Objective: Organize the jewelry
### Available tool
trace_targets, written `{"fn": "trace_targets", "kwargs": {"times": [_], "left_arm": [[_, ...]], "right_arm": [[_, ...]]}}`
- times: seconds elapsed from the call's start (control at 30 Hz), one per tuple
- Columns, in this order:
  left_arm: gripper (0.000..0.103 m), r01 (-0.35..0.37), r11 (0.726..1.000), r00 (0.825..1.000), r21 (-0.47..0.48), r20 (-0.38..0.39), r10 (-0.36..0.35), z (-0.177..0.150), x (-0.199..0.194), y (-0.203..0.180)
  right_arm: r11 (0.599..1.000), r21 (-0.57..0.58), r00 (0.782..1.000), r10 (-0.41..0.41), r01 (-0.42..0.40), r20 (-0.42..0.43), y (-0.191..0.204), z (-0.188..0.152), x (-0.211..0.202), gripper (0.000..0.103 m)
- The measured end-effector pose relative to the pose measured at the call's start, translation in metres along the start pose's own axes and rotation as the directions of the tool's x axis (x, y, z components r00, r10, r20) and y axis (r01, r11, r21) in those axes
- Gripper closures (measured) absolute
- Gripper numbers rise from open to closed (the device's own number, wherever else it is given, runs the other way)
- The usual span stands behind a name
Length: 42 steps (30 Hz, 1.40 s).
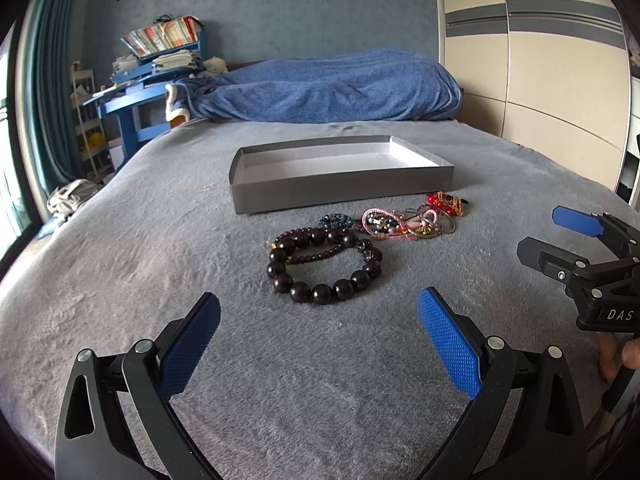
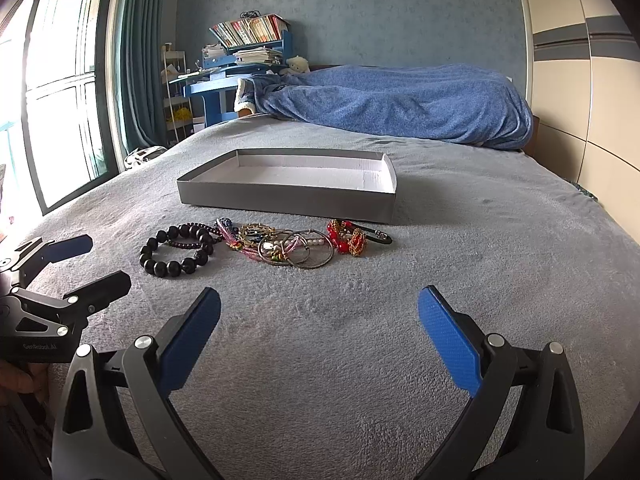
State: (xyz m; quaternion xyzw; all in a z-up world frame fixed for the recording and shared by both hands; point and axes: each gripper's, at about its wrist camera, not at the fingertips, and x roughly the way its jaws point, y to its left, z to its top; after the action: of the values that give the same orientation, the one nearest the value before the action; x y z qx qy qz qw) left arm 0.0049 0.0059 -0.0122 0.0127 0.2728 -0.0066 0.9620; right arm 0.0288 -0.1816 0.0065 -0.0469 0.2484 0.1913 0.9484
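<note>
A shallow grey box [image 1: 340, 186] with a white inside lies open on the grey bed; it also shows in the right wrist view [image 2: 288, 200]. In front of it lies a row of jewelry: a dark bead bracelet [image 1: 324, 266] [image 2: 176, 250], a pink cord bracelet [image 1: 380, 222], metal hoops [image 2: 298, 250] and a red and gold bracelet [image 1: 444, 204] [image 2: 348, 238]. My left gripper [image 1: 320, 312] is open and empty, just short of the dark bead bracelet. My right gripper [image 2: 320, 312] is open and empty, short of the hoops.
The grey blanket [image 1: 160, 280] covers the bed. A blue duvet [image 1: 328, 92] is heaped at the far end. A blue desk with books [image 1: 160, 64] stands far left, a wardrobe [image 1: 540, 80] on the right. A window [image 2: 60, 100] is at the left.
</note>
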Motion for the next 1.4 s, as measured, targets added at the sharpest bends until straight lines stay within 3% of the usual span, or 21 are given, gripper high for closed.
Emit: {"fn": "trace_targets", "kwargs": {"times": [0.7,1.03,1.4], "left_arm": [[0.005,0.0,1.0,1.0,0.019,-0.023,0.001,-0.002,0.005,-0.004],[0.005,-0.012,1.0,0.999,0.015,-0.042,0.012,0.024,0.005,-0.001],[0.006,0.105,0.994,0.986,0.033,-0.13,-0.1,0.057,0.046,-0.025]], "right_arm": [[1.0,0.0,1.0,0.005,-0.005,-0.02,0.004,-0.001,0.005,0.005],[0.999,0.037,0.998,0.034,-0.032,-0.061,-0.003,0.007,0.002,0.006],[0.994,0.112,0.994,0.009,0.003,-0.11,-0.032,0.025,0.022,0.012]]}}
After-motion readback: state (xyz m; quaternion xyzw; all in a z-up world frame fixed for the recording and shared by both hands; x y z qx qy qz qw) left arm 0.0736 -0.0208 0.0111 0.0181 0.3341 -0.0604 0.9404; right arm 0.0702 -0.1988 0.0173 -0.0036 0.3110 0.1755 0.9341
